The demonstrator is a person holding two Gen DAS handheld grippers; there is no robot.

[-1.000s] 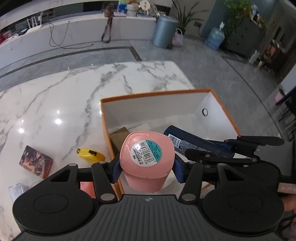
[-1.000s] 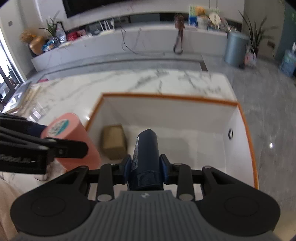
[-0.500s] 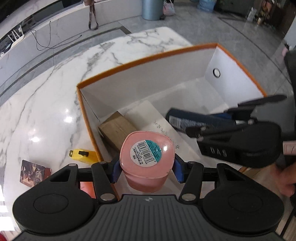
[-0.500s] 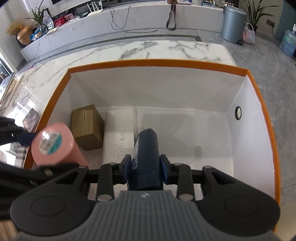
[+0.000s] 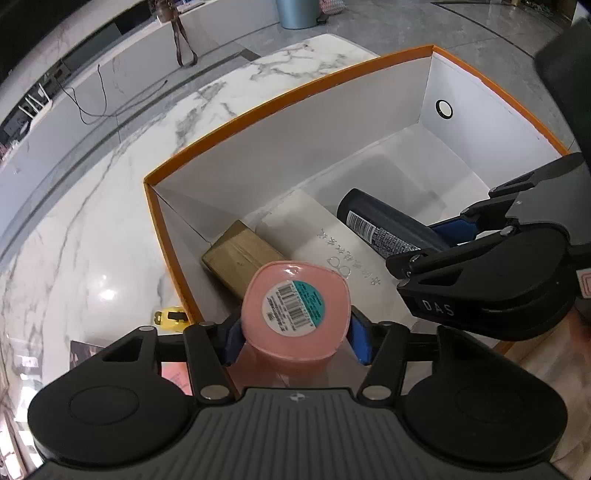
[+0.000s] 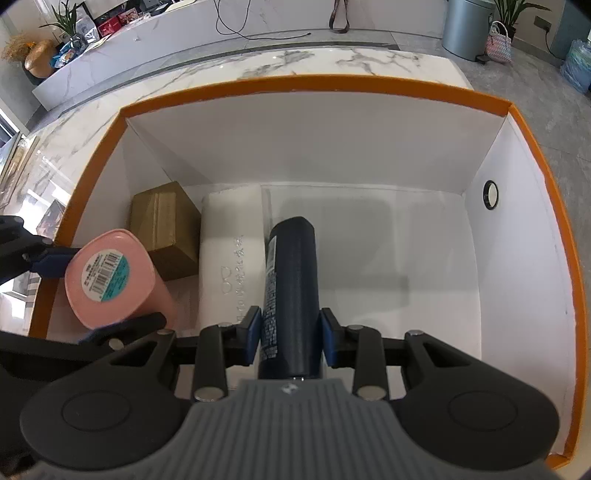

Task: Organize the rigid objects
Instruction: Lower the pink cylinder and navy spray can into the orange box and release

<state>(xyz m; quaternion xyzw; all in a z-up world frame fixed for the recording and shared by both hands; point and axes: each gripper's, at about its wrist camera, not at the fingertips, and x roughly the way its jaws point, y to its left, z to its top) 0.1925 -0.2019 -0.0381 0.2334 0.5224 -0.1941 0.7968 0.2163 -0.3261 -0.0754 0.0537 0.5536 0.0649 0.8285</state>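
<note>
My left gripper (image 5: 295,339) is shut on a pink container (image 5: 295,302) with a barcode sticker, held over the near left corner of the orange-rimmed white box (image 5: 288,99). My right gripper (image 6: 291,336) is shut on a dark blue bottle (image 6: 291,273), held inside the box (image 6: 314,88) above its floor. The pink container also shows in the right wrist view (image 6: 110,275), and the blue bottle in the left wrist view (image 5: 384,225). A brown cardboard box (image 6: 162,225) and a flat white box (image 6: 232,254) lie on the box floor.
A yellow tape measure (image 5: 170,317) and a dark card (image 5: 88,350) lie on the marble table (image 5: 92,221) left of the box. The right half of the box floor (image 6: 406,251) is bare. A grey bin (image 6: 465,27) stands on the floor beyond.
Both grippers have moved forward and down into the box with their objects. The pink container has passed over the left rim; the blue bottle is lower above the box floor.
</note>
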